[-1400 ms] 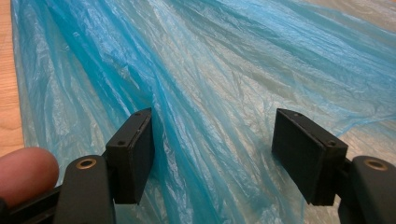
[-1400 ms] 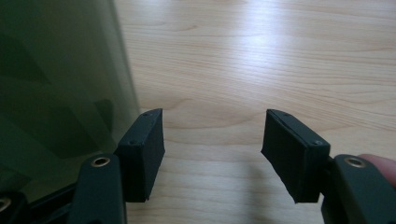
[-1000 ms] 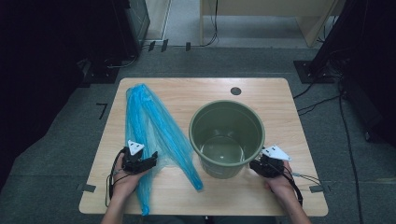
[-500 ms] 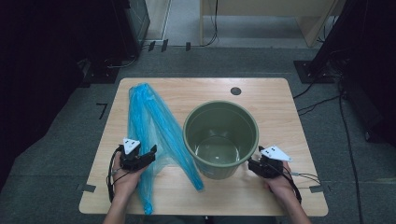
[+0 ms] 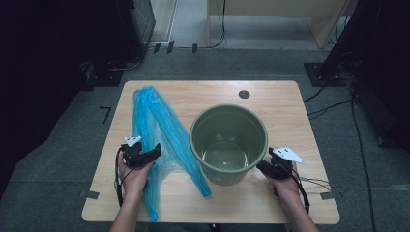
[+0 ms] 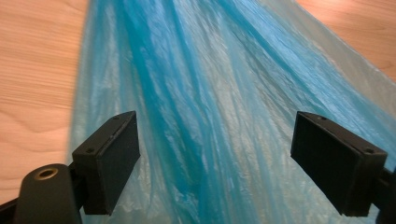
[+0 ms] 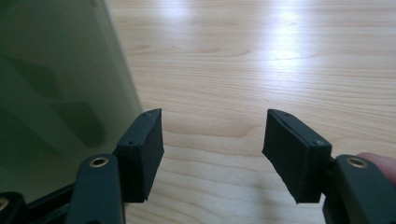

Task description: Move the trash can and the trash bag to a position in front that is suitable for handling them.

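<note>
A green bucket (image 5: 228, 143) stands upright on a wooden bench (image 5: 285, 104), its mouth open to the overhead camera. To the bucket's left, a crumpled blue plastic bag (image 5: 157, 130) lies stretched along the bench, one fold running up to the bucket's base. The left hand-held gripper (image 5: 153, 153) sits over the bag on the side away from the bucket; its jaws, which have just been opening, stand wide apart with the blue film beneath and between them, unpinched. The right hand-held gripper (image 5: 263, 167) rests just beside the bucket's right wall, jaws parted over bare wood, gripping nothing.
</note>
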A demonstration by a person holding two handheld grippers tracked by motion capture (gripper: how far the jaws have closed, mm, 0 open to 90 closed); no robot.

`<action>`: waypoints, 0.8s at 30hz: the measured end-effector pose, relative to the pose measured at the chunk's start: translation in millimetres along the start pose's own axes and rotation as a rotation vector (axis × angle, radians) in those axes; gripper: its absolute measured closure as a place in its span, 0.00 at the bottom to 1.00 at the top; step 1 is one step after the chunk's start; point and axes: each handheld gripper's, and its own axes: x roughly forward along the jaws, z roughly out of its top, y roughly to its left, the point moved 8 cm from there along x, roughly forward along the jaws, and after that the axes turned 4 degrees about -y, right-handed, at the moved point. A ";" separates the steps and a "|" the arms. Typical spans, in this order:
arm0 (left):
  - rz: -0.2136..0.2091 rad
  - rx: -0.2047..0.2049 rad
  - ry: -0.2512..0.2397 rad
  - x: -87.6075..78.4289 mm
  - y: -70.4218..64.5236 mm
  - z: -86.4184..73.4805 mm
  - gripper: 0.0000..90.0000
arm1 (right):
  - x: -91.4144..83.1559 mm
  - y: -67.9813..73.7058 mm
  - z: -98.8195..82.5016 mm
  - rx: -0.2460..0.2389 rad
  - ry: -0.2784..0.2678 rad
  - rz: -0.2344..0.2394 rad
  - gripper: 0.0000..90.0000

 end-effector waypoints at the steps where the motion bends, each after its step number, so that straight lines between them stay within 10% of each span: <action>1: -0.006 -0.002 0.003 2.0 -1.9 -0.7 0.17 | 0.0 0.0 0.0 0.000 0.000 0.000 0.43; 24: -0.088 0.146 0.085 25.7 -79.2 -13.0 0.14 | 0.4 17.7 -4.3 -0.090 0.001 0.030 0.47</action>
